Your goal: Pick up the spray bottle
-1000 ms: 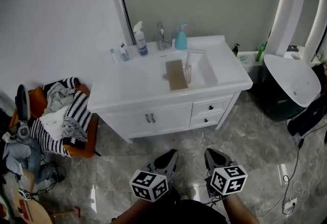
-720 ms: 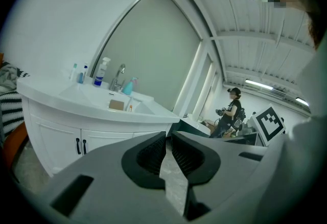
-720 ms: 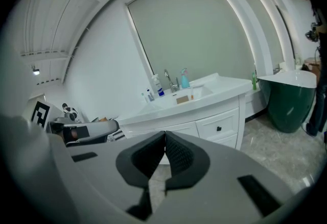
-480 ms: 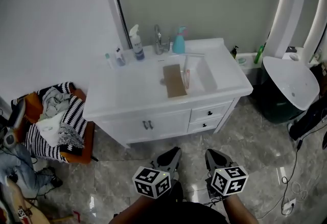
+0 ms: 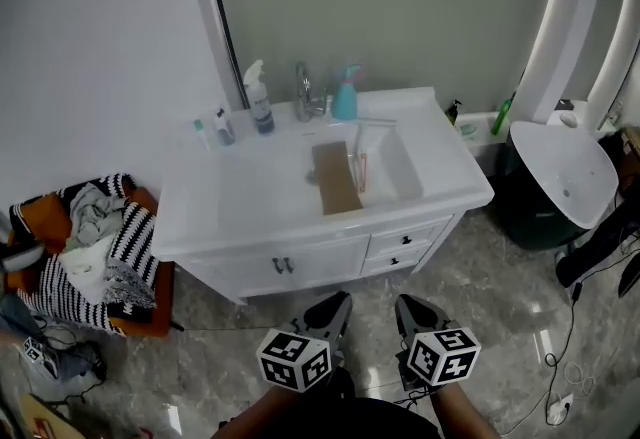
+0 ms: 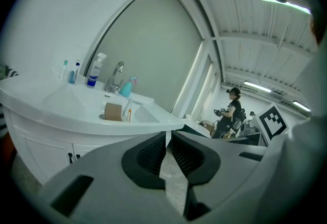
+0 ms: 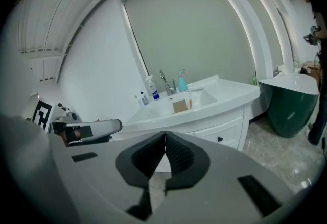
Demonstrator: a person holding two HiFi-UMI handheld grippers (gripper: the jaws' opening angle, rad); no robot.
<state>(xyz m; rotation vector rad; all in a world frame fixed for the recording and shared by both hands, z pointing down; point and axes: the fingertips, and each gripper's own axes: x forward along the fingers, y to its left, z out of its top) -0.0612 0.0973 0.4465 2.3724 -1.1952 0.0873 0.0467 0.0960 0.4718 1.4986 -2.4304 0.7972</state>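
Over the last second my view has slid: the white vanity table (image 5: 240,202) now sits a little lower and more to the left in the head view, and the striped laundry pile (image 5: 95,247) has drifted toward the left edge. I take that as an approach to the basin under way, not a reach. The left gripper (image 5: 334,305) and right gripper (image 5: 409,307) hang where they were, side by side at the bottom centre of the frame over the grey floor, well apart from anything on the table. Each gripper view shows its jaws closed, pads meeting with nothing between them. The spray bottle (image 5: 257,99), white with a blue label, stands upright at the back of the table in the upper middle of the frame, just left of the faucet (image 5: 303,92). A teal bottle (image 5: 345,97) with a trigger top stands just right of it, so I can't be sure which one the task means. Either way the pick has not begun. I judge that one gripper must open and come in over the basin before it can close on the bottle.
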